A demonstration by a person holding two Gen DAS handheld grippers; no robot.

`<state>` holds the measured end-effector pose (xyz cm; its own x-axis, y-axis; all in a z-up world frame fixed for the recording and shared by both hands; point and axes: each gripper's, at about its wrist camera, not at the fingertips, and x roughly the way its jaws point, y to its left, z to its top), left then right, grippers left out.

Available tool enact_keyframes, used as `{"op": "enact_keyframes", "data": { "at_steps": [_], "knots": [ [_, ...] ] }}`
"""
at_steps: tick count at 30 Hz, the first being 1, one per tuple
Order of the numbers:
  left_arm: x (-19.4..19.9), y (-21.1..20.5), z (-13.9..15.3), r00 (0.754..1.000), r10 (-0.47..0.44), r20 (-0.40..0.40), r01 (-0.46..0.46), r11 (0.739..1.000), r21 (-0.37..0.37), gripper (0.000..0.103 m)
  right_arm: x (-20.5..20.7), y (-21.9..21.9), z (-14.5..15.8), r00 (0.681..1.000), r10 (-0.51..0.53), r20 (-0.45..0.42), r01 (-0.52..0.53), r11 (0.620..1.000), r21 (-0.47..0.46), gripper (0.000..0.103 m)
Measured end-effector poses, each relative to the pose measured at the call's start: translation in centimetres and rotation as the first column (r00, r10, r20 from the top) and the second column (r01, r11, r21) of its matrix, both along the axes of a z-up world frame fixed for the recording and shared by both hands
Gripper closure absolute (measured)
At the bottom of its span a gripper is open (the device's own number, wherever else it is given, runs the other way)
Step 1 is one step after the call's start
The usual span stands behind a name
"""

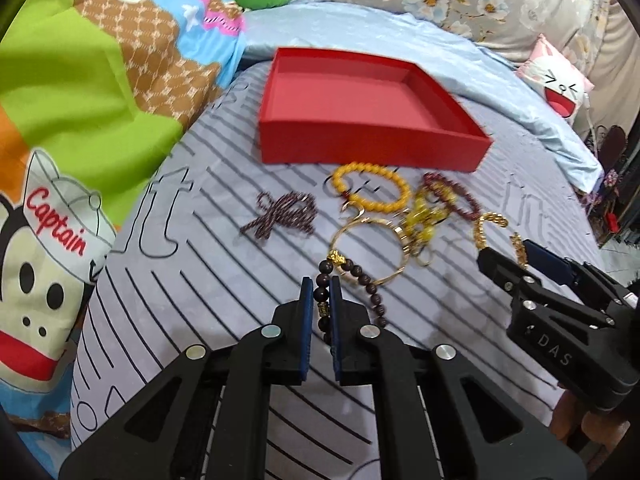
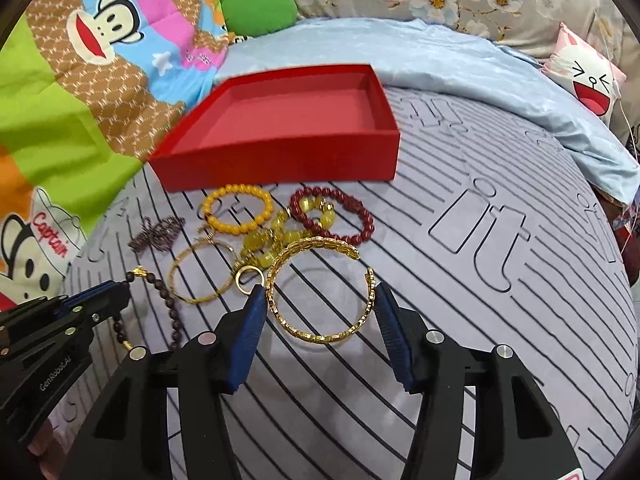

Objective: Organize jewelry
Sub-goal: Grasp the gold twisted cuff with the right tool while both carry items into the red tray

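Observation:
An empty red box [image 1: 372, 120] [image 2: 280, 128] sits on the striped grey cloth. In front of it lie several pieces of jewelry. My left gripper [image 1: 320, 286] is shut on a dark brown bead bracelet [image 1: 362, 276] [image 2: 172, 308] with a gold charm. My right gripper [image 2: 320, 294] [image 1: 506, 256] is open, its fingers on either side of a gold chain cuff bangle [image 2: 320, 292] [image 1: 498, 232] that lies on the cloth. Beyond are a yellow bead bracelet [image 2: 238, 210], a red bead bracelet [image 2: 332, 216], a pale yellow stone bracelet [image 2: 272, 240], a thin gold bangle [image 2: 200, 276] and a dark twisted cord [image 2: 156, 232].
A cartoon-print quilt [image 1: 80, 100] is bunched at the left. A light blue blanket [image 2: 480, 76] lies behind and to the right of the box. A green cushion [image 2: 260, 10] and a white bunny pillow [image 2: 588, 76] sit at the back.

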<state>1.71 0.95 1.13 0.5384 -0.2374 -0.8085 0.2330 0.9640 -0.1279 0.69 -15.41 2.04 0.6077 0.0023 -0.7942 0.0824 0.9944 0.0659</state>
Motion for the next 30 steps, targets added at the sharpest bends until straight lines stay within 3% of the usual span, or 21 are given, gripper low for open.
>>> {"op": "enact_keyframes", "data": {
  "at_steps": [9, 19, 25, 30],
  "knots": [
    [2.2, -2.5, 5.2, 0.989, -0.088, 0.119, 0.088, 0.996, 0.001, 0.095, 2.3, -0.7, 3.3, 0.998, 0.029, 0.059, -0.029, 1.000, -0.010, 0.050],
    [12.7, -4.7, 9.9, 0.960, -0.127, 0.247, 0.142, 0.989, -0.040, 0.095, 12.8, -3.6, 6.6, 0.995, 0.052, 0.087, -0.053, 0.999, 0.001, 0.050],
    [20.3, -5.5, 9.0, 0.964, -0.156, 0.214, 0.178, 0.980, -0.085, 0.095, 20.3, -3.9, 6.3, 0.994, 0.087, 0.062, -0.089, 0.996, 0.025, 0.050],
    [26.1, -5.7, 5.6, 0.980, -0.138, 0.147, 0.150, 0.986, -0.077, 0.095, 25.8, -3.5, 3.9, 0.992, 0.124, 0.004, -0.124, 0.992, 0.019, 0.050]
  ]
}}
